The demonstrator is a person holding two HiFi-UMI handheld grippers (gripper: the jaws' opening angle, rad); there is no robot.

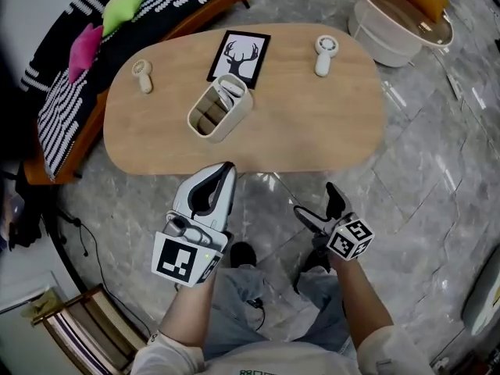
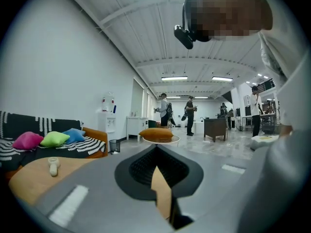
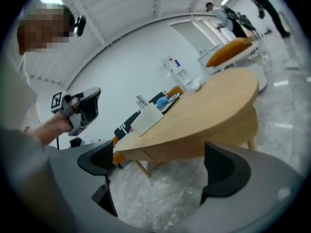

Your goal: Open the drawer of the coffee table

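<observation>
The oval wooden coffee table (image 1: 312, 123) fills the middle of the head view. Its drawer is hidden there under the top. In the right gripper view the drawer front (image 3: 163, 152) shows as a wooden panel under the table's edge and looks closed. My left gripper (image 1: 227, 166) is shut with nothing in it, its tip at the table's near edge. In its own view the left gripper (image 2: 156, 152) points across the room. My right gripper (image 1: 316, 199) is open and empty over the floor, a little short of the table. The right gripper (image 3: 160, 166) faces the drawer front.
On the table stand a beige organizer box (image 1: 220, 108), a framed deer picture (image 1: 240, 57) and two small hand fans (image 1: 142, 75) (image 1: 325, 53). A striped sofa with cushions (image 1: 94, 30) lies behind, and a round stool with an orange cushion (image 1: 398, 14) at back right. People stand far off.
</observation>
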